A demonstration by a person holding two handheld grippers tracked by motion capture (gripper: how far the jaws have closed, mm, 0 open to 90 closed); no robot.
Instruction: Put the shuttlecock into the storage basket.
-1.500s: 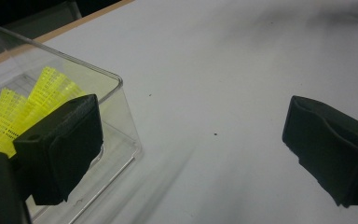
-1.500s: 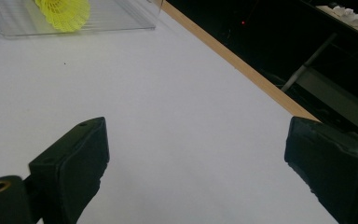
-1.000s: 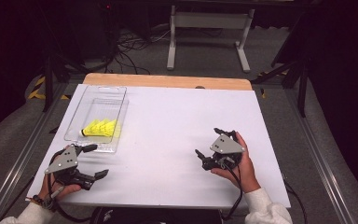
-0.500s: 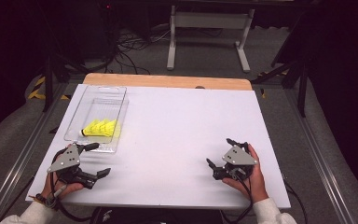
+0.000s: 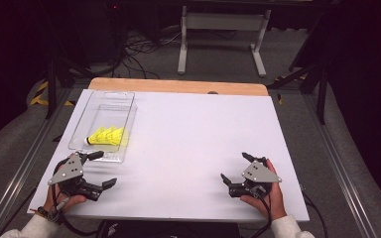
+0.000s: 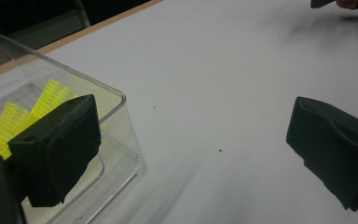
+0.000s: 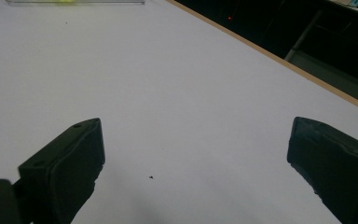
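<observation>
Left gripper [image 5: 99, 168] low just beside clear tray [image 5: 82, 124] holding yellow shuttlecock [image 5: 106, 136], jaws wide, empty. Right gripper [image 5: 235, 168] well apart from tray, jaws wide, empty.

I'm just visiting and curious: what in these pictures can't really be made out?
- Yellow shuttlecocks in the clear box: too small in the high view to count; in the left gripper view a jaw of the left hand-held gripper covers them.
- Right gripper view: the box is cut off by the top edge.

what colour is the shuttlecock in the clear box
Bright yellow shuttlecock, lying in the clear box; it shows best in the high view.
</observation>
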